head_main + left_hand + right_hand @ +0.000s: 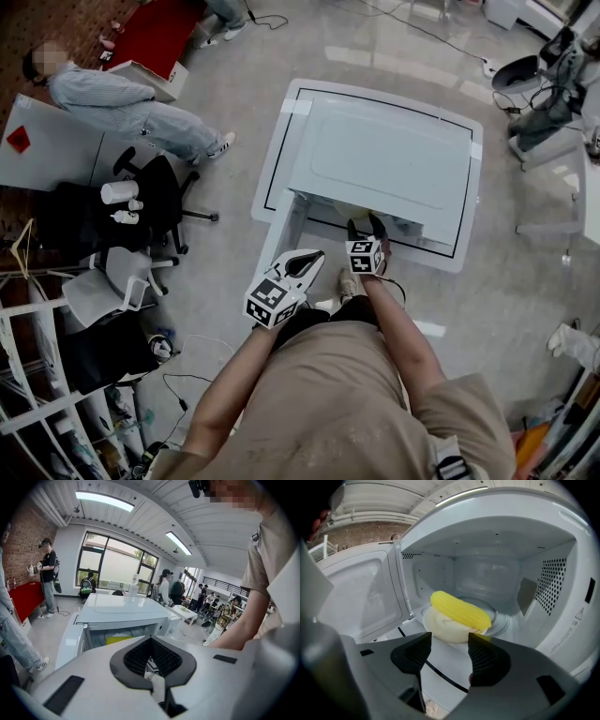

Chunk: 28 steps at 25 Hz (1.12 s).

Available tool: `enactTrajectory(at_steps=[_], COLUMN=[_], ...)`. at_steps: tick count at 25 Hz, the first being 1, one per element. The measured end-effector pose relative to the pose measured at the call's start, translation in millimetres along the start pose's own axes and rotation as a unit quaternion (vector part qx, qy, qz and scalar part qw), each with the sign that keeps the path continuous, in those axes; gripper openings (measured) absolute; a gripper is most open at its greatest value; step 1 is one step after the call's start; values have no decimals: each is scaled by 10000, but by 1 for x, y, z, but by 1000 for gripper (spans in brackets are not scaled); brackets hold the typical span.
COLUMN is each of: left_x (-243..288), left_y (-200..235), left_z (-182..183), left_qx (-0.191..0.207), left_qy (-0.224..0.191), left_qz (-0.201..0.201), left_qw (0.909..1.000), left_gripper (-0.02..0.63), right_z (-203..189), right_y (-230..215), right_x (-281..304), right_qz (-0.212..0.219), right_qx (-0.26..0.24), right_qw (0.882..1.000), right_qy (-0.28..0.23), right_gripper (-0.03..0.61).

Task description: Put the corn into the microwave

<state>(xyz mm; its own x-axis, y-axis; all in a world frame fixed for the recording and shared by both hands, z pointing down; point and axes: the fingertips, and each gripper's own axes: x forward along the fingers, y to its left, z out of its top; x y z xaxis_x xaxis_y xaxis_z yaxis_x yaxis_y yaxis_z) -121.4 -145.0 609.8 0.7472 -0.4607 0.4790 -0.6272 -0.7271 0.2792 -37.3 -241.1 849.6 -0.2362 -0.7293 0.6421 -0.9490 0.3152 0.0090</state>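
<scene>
Corn (pixel 460 610) is inside the microwave (pixel 562 597), lying on a pale bowl (pixel 443 626), probably on the turntable, though that's hard to tell. My right gripper (pixel 449 641) is spread and empty; my left gripper (pixel 151 641) is pressed together, empty. Placement looks done. Door (pixel 356 597) open, likely only that left.

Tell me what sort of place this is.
Probably a shared lab or workshop rather than a kitchen: a brick wall, an office chair, and several people standing about.
</scene>
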Motion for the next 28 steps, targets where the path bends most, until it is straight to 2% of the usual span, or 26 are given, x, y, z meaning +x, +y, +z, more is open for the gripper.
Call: enactTrajectory(at_steps=[9, 18, 28], left_x=[-4, -7, -3], left_y=[5, 7, 1], left_z=[-3, 0, 1], left_qx=[-21, -13, 28], left_qy=[9, -17, -18], left_qz=[76, 123, 75], left_qw=[10000, 9999, 10000], left_gripper=[2, 3, 2], right_z=[12, 29, 39], right_y=[-13, -19, -28], right_x=[25, 39, 49], right_qz=[-169, -162, -186], right_qx=[21, 293, 320], right_qw=[9998, 9994, 9993], right_qy=[62, 45, 84], right_gripper=[233, 233, 233])
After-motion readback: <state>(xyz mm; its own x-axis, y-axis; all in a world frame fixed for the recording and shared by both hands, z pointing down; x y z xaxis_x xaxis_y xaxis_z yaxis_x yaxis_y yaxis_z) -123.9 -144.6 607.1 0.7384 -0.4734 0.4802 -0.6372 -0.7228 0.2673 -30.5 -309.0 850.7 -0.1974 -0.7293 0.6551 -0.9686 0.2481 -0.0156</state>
